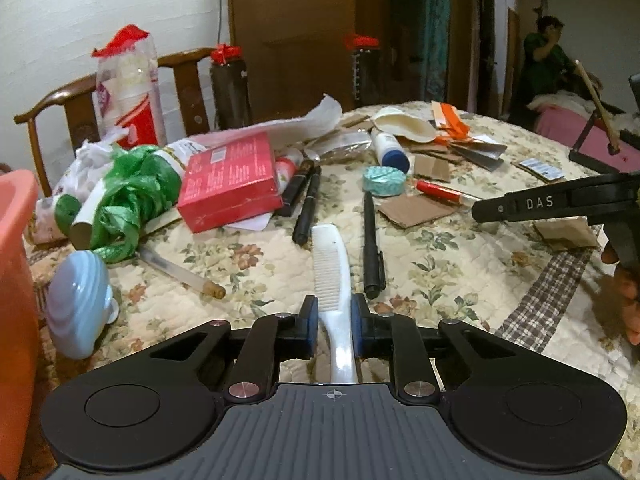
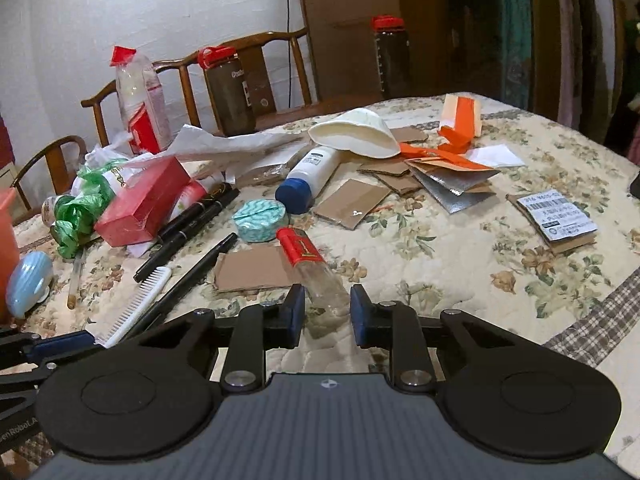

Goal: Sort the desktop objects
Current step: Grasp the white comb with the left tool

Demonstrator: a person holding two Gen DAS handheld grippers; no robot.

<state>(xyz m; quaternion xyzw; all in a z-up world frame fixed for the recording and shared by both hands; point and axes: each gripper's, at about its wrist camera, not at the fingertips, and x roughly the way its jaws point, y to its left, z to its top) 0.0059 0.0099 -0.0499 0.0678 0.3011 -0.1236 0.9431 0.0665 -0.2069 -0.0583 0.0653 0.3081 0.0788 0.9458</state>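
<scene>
A white comb (image 1: 328,264) lies along the middle of the left wrist view, and my left gripper (image 1: 334,308) is shut on its handle. The same comb (image 2: 136,304) shows at the lower left of the right wrist view, teeth end pointing away. A clear bottle with a red cap and label (image 2: 304,250) rests on the floral tablecloth (image 2: 440,264). Its clear base sits between the pads of my right gripper (image 2: 327,300), which is shut on it. The right gripper (image 1: 480,214) also reaches in from the right edge of the left wrist view.
Just beyond the grippers lie black pens (image 1: 372,248), a teal tape roll (image 2: 260,220), cardboard pieces (image 2: 252,272), a red box (image 1: 228,180), green ribbon (image 1: 132,200) and a white blue-capped bottle (image 2: 312,176). A pink bin (image 1: 12,280) stands far left. Wooden chairs and a person (image 1: 548,56) are behind.
</scene>
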